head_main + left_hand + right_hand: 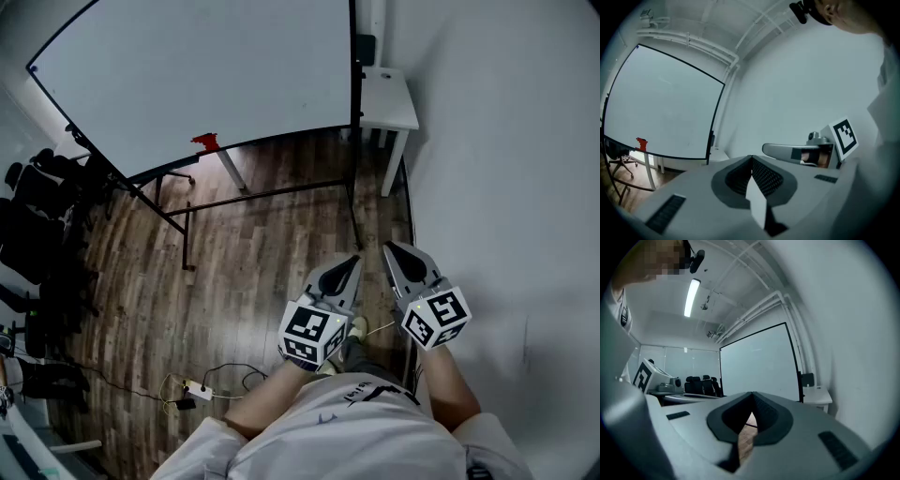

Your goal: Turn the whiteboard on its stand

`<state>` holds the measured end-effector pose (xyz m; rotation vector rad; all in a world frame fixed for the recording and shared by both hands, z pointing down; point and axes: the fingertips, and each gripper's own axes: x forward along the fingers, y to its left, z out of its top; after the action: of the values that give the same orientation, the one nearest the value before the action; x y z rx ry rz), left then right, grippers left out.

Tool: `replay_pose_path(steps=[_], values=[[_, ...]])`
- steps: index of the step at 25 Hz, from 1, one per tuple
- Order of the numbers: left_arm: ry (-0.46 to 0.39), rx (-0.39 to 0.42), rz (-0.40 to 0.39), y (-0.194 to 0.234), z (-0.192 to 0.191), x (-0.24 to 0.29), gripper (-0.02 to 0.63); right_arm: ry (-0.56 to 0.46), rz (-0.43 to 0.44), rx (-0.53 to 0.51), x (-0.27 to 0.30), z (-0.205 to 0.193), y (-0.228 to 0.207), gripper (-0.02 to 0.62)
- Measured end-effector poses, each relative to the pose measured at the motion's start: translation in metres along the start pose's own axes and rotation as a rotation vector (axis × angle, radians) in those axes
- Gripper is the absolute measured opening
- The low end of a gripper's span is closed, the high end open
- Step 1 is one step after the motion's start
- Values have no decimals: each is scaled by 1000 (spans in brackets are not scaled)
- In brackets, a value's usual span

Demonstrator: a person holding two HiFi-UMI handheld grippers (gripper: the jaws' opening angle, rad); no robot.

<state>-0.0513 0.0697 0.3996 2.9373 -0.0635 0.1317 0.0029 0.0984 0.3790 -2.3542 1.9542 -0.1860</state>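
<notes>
Head view: whiteboard (197, 80) is seen on its stand (272, 194) at the floor's far edge, well apart. Left gripper view: left gripper (751, 158) is clenched, empty. Right gripper view: right gripper (752, 394) likewise. Clenched jaws could glance off its edge.

The person holds both grippers low in front of the body, side by side and close, but not touching. The left gripper (351, 264) and the right gripper (394, 249) point forward, and their tips lean in toward each other. Each one has its jaws pressed together with nothing between them. The bare left forearm (258, 403) and right forearm (452, 386) reach out to them.
</notes>
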Motion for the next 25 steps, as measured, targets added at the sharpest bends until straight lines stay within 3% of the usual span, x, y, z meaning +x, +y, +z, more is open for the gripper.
replay_pose_path(steps=[19, 25], values=[[17, -27, 18, 7, -14, -5, 12, -21, 0, 14, -1, 7, 2, 15], [56, -140, -27, 15, -32, 2, 12, -31, -10, -5, 6, 13, 0, 15]])
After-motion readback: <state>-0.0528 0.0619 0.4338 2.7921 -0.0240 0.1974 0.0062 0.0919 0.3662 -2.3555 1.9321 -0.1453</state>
